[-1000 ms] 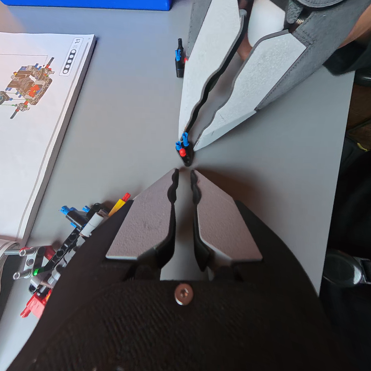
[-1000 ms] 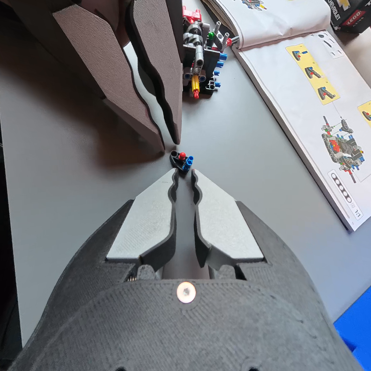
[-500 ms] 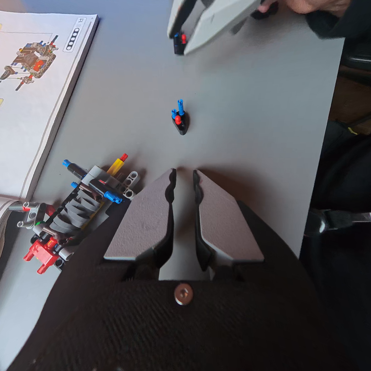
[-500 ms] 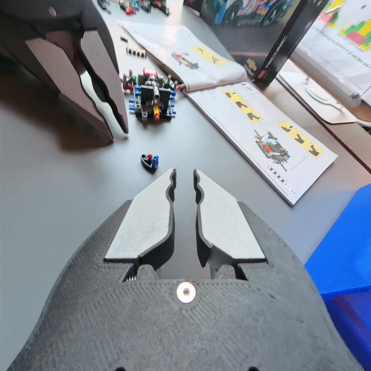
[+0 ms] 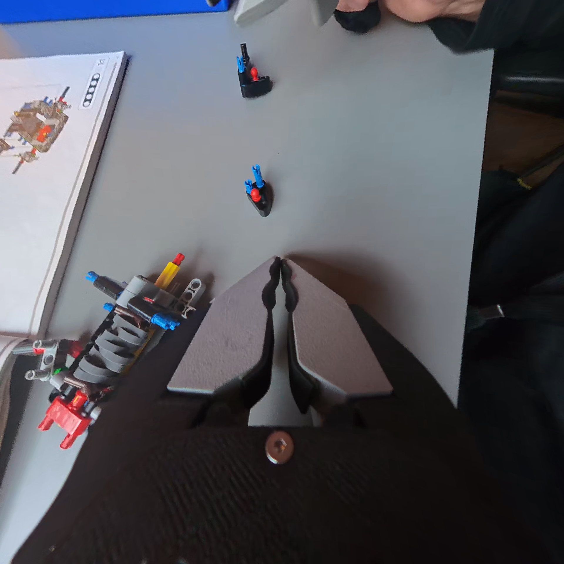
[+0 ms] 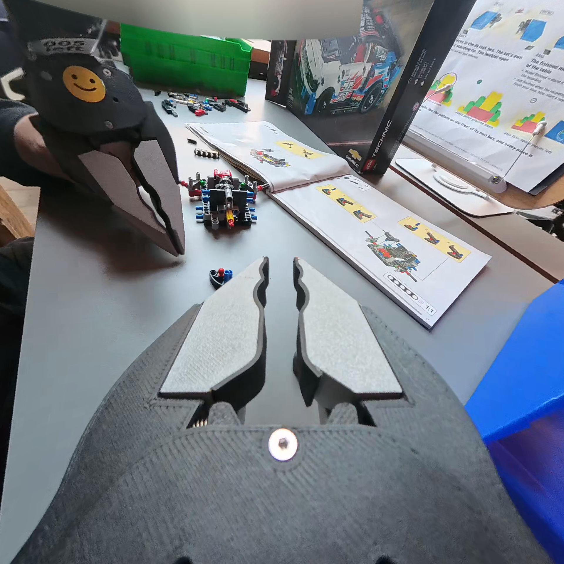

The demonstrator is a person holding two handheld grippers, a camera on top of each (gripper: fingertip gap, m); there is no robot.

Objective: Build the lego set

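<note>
Both tools pulled back from the small black piece; my left tool pressed together, right tool spread; chassis beside it half-built.

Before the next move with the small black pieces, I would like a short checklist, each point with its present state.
1. Left tool empty: ok, its fingertips meet on nothing.
2. Right tool empty: ok, open with nothing between.
3. Near black piece free on the table: ok, neither tool touches it.
4. Second black piece also free: ok, it lies apart, farther away.
5. Half-built model clear of both tools: ok, beside the left tool, no contact seen.
6. Manual open: ok.
</note>
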